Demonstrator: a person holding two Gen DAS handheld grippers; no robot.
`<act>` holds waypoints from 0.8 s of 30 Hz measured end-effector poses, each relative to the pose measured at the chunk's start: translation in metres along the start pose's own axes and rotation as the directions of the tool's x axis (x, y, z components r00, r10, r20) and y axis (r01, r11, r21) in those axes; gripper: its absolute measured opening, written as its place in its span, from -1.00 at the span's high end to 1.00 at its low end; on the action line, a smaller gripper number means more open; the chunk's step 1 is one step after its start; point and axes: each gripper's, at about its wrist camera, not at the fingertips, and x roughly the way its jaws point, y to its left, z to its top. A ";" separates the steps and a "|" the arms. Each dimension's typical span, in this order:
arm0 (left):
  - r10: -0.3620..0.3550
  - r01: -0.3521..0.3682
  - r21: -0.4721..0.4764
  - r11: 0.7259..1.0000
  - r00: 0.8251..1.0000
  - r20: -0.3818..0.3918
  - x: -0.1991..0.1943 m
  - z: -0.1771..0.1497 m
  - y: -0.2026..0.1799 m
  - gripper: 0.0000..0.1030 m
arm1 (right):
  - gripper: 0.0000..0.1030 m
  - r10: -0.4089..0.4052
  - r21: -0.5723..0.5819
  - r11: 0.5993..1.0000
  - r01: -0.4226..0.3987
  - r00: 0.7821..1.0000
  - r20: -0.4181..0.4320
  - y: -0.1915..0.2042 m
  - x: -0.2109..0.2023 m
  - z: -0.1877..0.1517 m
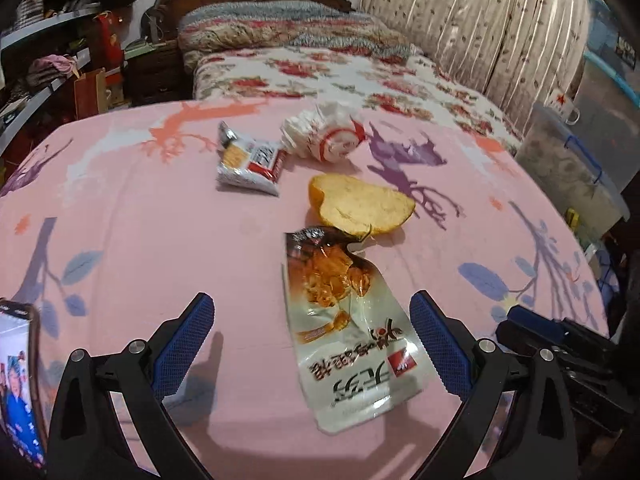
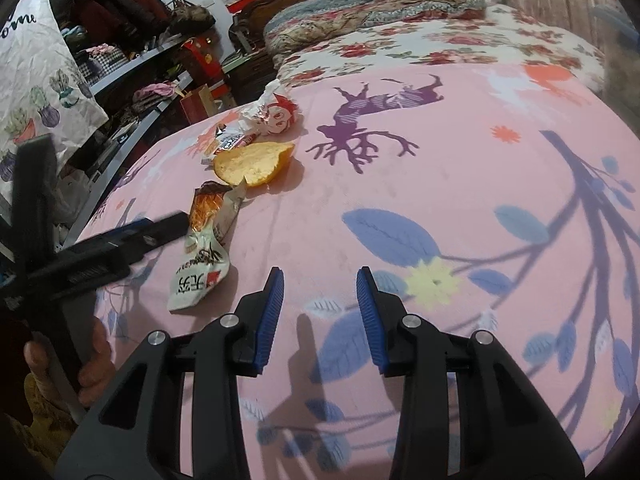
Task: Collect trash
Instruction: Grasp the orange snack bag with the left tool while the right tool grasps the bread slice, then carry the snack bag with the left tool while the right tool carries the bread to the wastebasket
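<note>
Pink sheet [image 1: 140, 208], trash mid-bed: wrapper [image 1: 344, 328], peel [image 1: 360, 204], packet [image 1: 250, 160], cup [image 1: 324, 136]. Left gripper [image 1: 312, 344] spread wide around wrapper, not touching. Right gripper [image 2: 320, 312] parted, empty, over bare sheet well inside the bed edges.

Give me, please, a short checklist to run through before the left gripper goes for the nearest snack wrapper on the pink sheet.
1. Left gripper open wide enough: ok, blue pads stand well apart.
2. Snack wrapper lined up: ok, it lies flat between the fingers, nearer the right-hand pad.
3. Left gripper holds nothing: ok, nothing on its pads.
4. Peel clear of the wrapper: not ok, it touches or overlaps the wrapper's far end.
5. Right gripper out of the way: ok, it hangs over bare pink sheet, jaws partly open and holding nothing.
6. Bag ready for the trash: cannot tell, none is seen in either view.
</note>
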 end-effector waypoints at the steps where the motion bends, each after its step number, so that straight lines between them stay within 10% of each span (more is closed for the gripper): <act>1: -0.012 0.012 0.001 1.000 1.000 -0.014 0.007 0.000 -0.002 -0.52 | 0.22 -0.001 -0.002 1.000 0.001 1.000 0.002 0.000 0.002 0.003; 2: -0.018 0.018 0.003 1.000 0.999 -0.035 0.013 0.000 -0.004 -0.05 | 0.22 -0.003 -0.003 1.000 0.003 1.000 0.005 -0.002 0.004 0.007; 4: 0.007 -0.007 0.020 1.000 1.000 -0.026 0.014 -0.003 -0.006 0.27 | 0.22 0.005 0.007 1.000 -0.005 1.000 0.006 -0.005 0.010 0.019; 13: -0.077 0.082 -0.068 0.994 0.994 0.078 -0.023 -0.001 0.033 0.28 | 0.18 0.187 0.065 0.981 -0.183 0.981 -0.051 0.002 0.065 0.103; 19: -0.055 0.065 -0.129 0.989 0.995 0.084 -0.026 0.001 0.059 0.28 | 0.02 0.176 0.116 0.980 -0.161 0.976 -0.127 0.011 0.113 0.118; 22: -0.046 0.056 -0.151 0.987 0.997 0.069 -0.022 0.000 0.066 0.28 | 0.68 0.211 0.115 0.975 -0.192 0.961 -0.178 0.022 0.126 0.107; 24: -0.046 0.056 -0.153 0.987 0.997 0.064 -0.021 0.002 0.066 0.28 | 0.73 0.214 0.098 0.975 -0.200 0.961 -0.174 0.025 0.122 0.100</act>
